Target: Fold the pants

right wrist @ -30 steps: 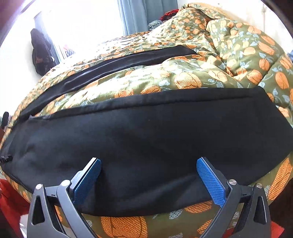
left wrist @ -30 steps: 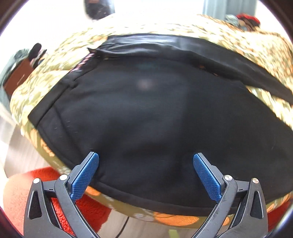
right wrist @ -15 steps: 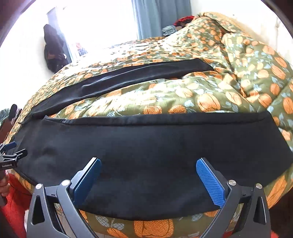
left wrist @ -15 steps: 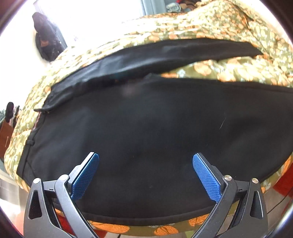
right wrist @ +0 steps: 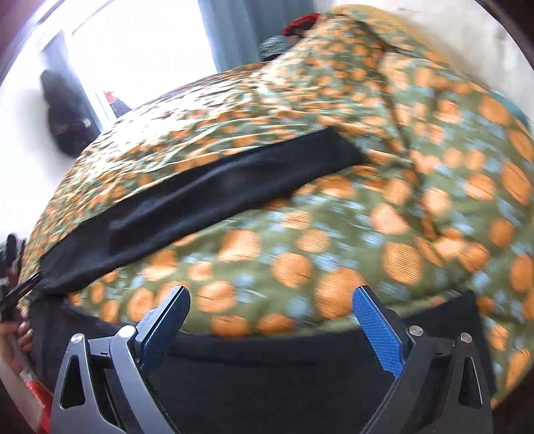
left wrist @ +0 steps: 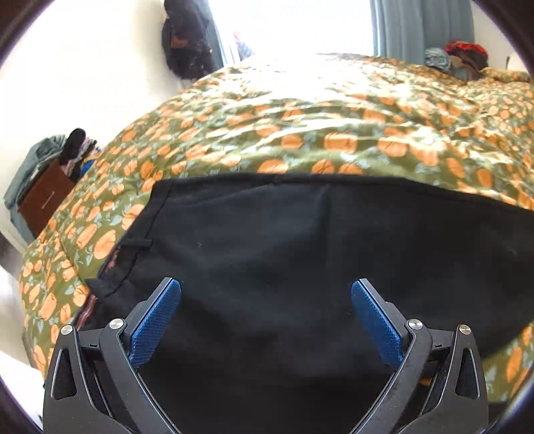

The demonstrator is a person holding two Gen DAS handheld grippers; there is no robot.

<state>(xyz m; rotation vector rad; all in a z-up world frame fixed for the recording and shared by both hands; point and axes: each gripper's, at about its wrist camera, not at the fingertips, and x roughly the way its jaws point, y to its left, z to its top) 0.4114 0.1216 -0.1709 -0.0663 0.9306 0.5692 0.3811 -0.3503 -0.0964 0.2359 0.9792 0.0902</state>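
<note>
Left claw [left wrist: 266,320] spread wide over black pants [left wrist: 317,267], nothing pinched, right claw [right wrist: 271,325] closing, pads clear of cloth, pants flat on bed's pumpkin-print quilt [left wrist: 300,133], far leg [right wrist: 207,197] apparently separate (blurred), box of clothes [left wrist: 46,197] beyond.

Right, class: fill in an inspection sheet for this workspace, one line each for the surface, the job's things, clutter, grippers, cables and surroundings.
Surface: bed covered by a green quilt with an orange pumpkin print, rumpled.
Job's things: black pants spread flat on the quilt; one leg lies apart, farther up the bed.
Clutter: pile of clothes at the far end of the bed.
Grippers: left gripper open over the pants, nothing gripped; right gripper wide, jaws closing, nothing pressed between the pads.
Cables: nothing seen.
Surroundings: bright window, blue-grey curtain, dark garment hanging on the wall.
</note>
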